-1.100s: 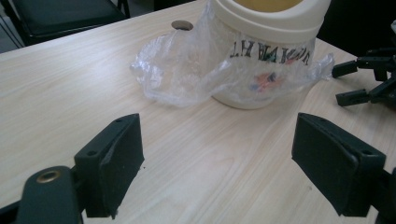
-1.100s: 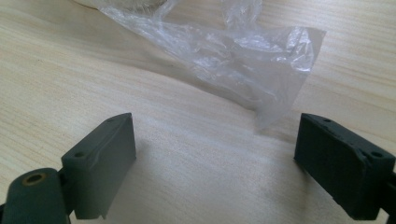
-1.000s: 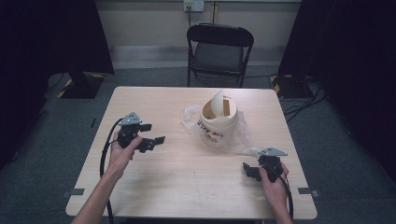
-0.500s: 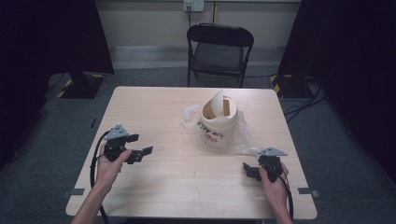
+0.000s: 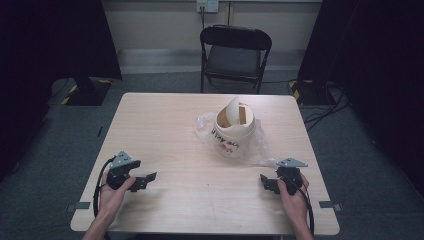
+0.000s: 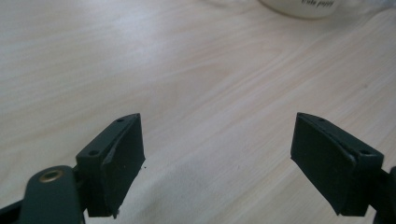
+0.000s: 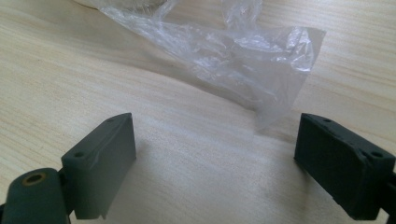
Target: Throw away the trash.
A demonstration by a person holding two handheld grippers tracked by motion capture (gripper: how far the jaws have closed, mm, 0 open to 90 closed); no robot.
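— What has changed on your side?

— My left gripper (image 5: 150, 177) has come down and slid toward the lower left of the high view; a second ago it hung higher and nearer the middle of the table (image 5: 165, 125). Now it sits low over the wood near the lower left corner, my hand wrapped around its body. The right gripper (image 5: 263, 181) has kept its place at the lower right.

— And the jaws?

— In the left gripper view the two black jaws stand well apart with bare tabletop between them, nothing held. The right gripper view gives the same: jaws spread, only wood between them.

— Where is the tub?

— The cream tub (image 5: 234, 132) stands upright a little right of centre in the high view, its lid tipped up on edge at the mouth, print on its side. It rests on a clear plastic bag (image 5: 260, 150) that spreads out around its base. One corner of that bag (image 7: 261, 60) reaches toward my right gripper and fills the upper middle of the right gripper view, just beyond the jaw tips, not touching them. A dark folding chair (image 5: 235, 55) stands at the top centre, behind the table.
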